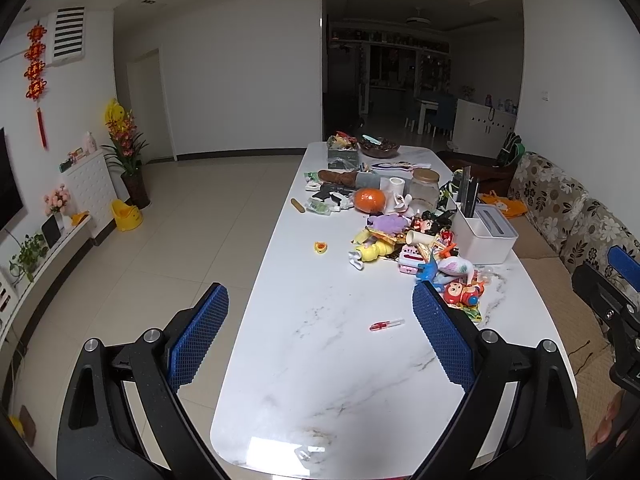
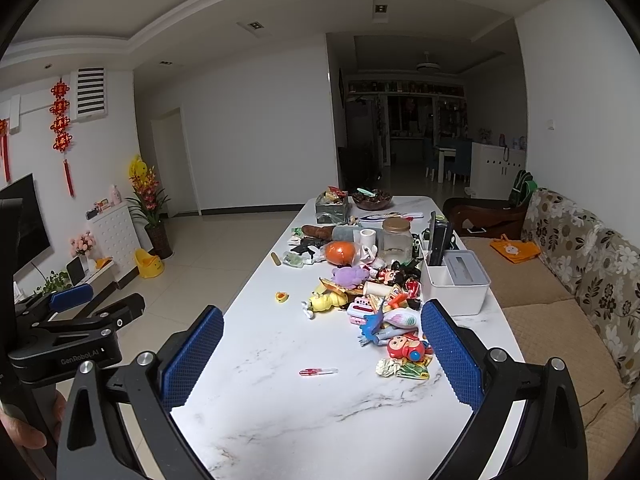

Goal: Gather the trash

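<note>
Marble-patterned white surface [image 2: 304, 412] stretches away from both cameras, long and rounded at the corners, with a floral sofa [image 2: 576, 248] running along its right side and pale floor tiles on its left. Both grippers hover above the near end, empty: the left gripper [image 1: 320, 340] has its jaws spread wide with nothing between the blue pads, and the right gripper [image 2: 320, 356] likewise has its jaws wide apart and holds nothing. A white box [image 2: 456, 284] with dark flat items standing in it sits near the surface's right edge, just beside a heap of toys and wrappers [image 2: 380, 304] that fills the middle. Farther back lie a glass jar [image 2: 397, 240] with a tan lid and an orange fruit [image 2: 340, 252], with a dark bowl [image 2: 372, 199] at the far end. At the near edge of the heap, a red monkey toy [image 2: 404, 348] lies touching the trash: a crumpled paper ball [image 2: 386, 367] and a green and yellow wrapper [image 2: 414, 371] just beside it. A small red and white item [image 2: 318, 371] lies alone on bare marble, apart from the heap, and a little yellow toy [image 2: 282, 297] sits by itself toward the left edge.
</note>
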A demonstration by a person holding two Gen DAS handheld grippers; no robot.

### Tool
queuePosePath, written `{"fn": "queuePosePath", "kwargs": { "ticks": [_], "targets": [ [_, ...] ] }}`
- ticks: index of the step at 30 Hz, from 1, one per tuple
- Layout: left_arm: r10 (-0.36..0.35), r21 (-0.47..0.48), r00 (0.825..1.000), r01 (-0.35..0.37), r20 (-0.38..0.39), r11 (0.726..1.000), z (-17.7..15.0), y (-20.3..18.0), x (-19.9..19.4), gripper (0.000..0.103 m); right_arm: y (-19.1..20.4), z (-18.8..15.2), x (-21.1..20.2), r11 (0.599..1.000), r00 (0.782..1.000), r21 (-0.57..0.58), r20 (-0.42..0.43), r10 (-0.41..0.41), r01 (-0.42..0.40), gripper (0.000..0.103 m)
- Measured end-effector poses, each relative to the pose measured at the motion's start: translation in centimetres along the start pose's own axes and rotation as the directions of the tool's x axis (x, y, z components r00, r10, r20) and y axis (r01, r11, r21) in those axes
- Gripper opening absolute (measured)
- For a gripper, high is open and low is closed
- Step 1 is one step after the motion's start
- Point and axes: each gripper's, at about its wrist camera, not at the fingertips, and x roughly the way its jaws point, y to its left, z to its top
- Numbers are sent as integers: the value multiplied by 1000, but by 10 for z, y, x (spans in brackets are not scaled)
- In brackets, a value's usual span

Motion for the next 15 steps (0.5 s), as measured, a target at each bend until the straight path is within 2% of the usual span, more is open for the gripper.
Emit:
{"fn": "queuePosePath", "kwargs": {
  "ticks": [6, 8, 10, 13, 15],
  "targets": [
    [-3, 3, 1000, 3, -15, 1000, -1, 0, 8, 91, -4, -2, 10, 1000, 1000, -1, -18, -7, 7, 98],
    [6, 14, 999, -5, -42, 1000, -10, 0, 23, 91, -10, -11, 23, 999, 999, 0, -33, -38, 38, 98],
    [21, 32, 996, -19, -83, 999, -24, 0, 40, 91, -21, -28, 47, 998, 993, 9, -96, -67, 68, 98],
    [34, 63, 976, -21, -216, 998, -65, 4, 82, 91, -39, -63, 97, 998, 970, 38, -240, -43, 54, 98],
    [31, 62, 949, -12, -313, 998, -98, 13, 111, 91, -48, -87, 132, 997, 947, 53, -318, -32, 51, 98]
  ]
}}
